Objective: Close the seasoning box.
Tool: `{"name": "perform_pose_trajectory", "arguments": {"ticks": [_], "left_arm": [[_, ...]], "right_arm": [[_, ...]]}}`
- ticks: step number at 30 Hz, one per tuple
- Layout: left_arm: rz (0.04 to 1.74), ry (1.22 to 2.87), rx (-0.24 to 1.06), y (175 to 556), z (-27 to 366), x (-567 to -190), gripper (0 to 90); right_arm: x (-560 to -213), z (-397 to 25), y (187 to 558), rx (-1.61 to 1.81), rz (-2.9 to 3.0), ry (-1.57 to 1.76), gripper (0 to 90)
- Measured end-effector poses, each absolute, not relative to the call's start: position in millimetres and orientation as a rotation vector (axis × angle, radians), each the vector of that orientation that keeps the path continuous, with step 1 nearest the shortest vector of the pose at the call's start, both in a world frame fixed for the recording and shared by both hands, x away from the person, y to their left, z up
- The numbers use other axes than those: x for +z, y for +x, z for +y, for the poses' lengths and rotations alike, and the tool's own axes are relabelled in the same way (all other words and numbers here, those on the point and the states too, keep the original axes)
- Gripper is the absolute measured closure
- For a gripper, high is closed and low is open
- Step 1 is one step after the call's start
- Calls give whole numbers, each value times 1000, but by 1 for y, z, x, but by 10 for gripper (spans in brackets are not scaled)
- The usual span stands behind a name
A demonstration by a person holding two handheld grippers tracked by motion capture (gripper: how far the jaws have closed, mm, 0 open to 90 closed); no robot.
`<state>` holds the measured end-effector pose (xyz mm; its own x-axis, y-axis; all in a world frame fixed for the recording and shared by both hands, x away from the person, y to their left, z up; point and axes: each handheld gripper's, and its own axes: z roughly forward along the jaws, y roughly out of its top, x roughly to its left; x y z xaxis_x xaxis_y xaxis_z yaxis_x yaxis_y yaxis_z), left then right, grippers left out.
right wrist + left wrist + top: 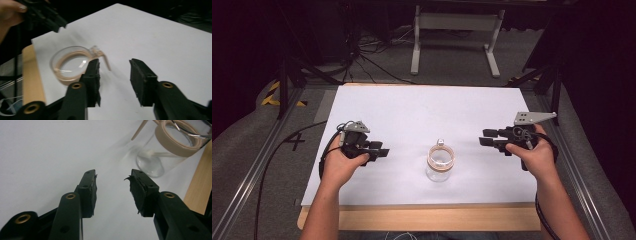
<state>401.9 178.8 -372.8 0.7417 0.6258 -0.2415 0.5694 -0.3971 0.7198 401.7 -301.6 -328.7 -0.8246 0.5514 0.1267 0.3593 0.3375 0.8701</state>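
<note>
Tabletop [412,110]: a white sheet covers it; a strip of bare wood shows along the near edge, at 6 o'clock in the high view.
Glass jar [440,164]: it stands upright on the white sheet, a little toward 6 o'clock from the middle. It is clear, with a tan band around its mouth and a small wire fitting at the rim on the far side.
Left claw [382,150]: a hand holds it at 9 o'clock from the jar, well apart from it. It points toward the jar. Its two black jaws stand apart with only white tabletop between them, as the left gripper view shows, and the jar [172,147] is at 1 o'clock there.
Right claw [486,137]: a hand holds it at 3 o'clock from the jar, apart from it, pointing toward the jar. Its jaws are also spread with nothing between them. In the right gripper view the jar [71,63] lies at 10 o'clock, just beyond the left jaw.
Floor: grey, with black cables and a white frame at 12 o'clock.
</note>
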Motion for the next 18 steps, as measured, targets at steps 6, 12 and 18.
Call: {"name": "perform_pose_trajectory", "arguments": {"ticks": [6,12,18], "left_arm": [[931,2067,121,407,183,-379,542],[1002,2055,155,416,190,-394,522],[1039,2049,177,421,194,-405,503]], "right_arm": [[-346,-335,417,1437,2296,994,487],[-367,-351,430,1321,2264,1094,466],[-388,-362,440,1306,2246,1167,466]]}}
